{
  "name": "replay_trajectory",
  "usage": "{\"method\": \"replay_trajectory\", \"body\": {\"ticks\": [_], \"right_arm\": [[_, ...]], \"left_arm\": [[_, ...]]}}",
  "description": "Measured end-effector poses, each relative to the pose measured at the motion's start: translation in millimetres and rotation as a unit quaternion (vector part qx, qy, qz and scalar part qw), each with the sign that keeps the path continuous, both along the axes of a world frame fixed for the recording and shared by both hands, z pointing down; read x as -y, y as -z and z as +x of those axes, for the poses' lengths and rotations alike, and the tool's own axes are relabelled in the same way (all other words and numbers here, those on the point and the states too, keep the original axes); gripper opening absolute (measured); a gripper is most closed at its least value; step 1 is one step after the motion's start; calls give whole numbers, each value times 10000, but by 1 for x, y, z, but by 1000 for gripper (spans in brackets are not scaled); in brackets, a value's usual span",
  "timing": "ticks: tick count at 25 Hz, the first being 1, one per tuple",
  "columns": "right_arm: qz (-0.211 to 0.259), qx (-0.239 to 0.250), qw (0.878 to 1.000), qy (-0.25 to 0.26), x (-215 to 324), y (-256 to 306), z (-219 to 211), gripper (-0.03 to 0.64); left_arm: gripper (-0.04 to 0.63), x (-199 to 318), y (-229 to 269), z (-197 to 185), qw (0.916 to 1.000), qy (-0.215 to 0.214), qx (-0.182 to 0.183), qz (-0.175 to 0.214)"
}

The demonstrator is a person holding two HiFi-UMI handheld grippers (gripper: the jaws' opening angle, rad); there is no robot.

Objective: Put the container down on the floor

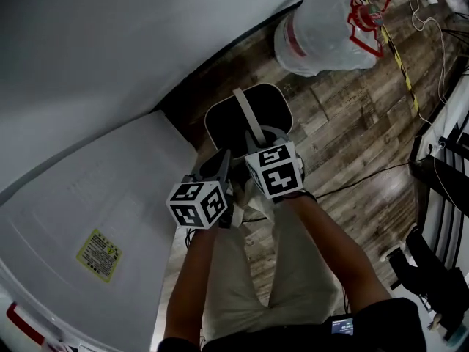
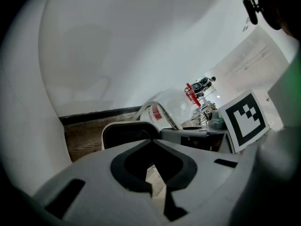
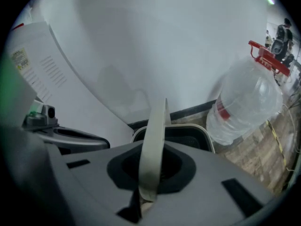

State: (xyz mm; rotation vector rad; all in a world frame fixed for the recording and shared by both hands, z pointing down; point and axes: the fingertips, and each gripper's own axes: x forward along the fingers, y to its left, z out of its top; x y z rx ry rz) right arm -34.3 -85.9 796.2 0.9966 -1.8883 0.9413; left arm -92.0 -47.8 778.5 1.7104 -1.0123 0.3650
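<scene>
A dark container (image 1: 245,119) with a cream rim and a cream bail handle (image 1: 248,116) is over the wooden floor beside the white wall. My right gripper (image 1: 258,139) is shut on the top of that handle (image 3: 153,149), which stands upright between its jaws. The container's rim (image 3: 188,128) shows just beyond them. My left gripper (image 1: 222,163) sits close beside the right one, its jaws shut (image 2: 157,187) with nothing gripped. The container (image 2: 129,133) lies ahead of it. I cannot tell whether the container's base touches the floor.
A large clear water bottle (image 1: 326,28) with a red carry handle stands on the floor beyond the container. A white appliance top (image 1: 95,196) with a yellow sticker (image 1: 99,254) is at the left. Cables (image 1: 432,20) and a black frame (image 1: 440,167) are at the right.
</scene>
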Motion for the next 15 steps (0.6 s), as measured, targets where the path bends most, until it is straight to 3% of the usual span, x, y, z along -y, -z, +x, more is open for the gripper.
{"method": "replay_trajectory", "body": {"ticks": [9,15], "right_arm": [[22,11,9999,120,25,-30,-20,31],[130,-65,9986,508,44,-44,-37,31]], "left_arm": [[18,12,-34,-12,9997,237,-5,-29],[18,20,-53,-21,9993,377,-5,-82]]}}
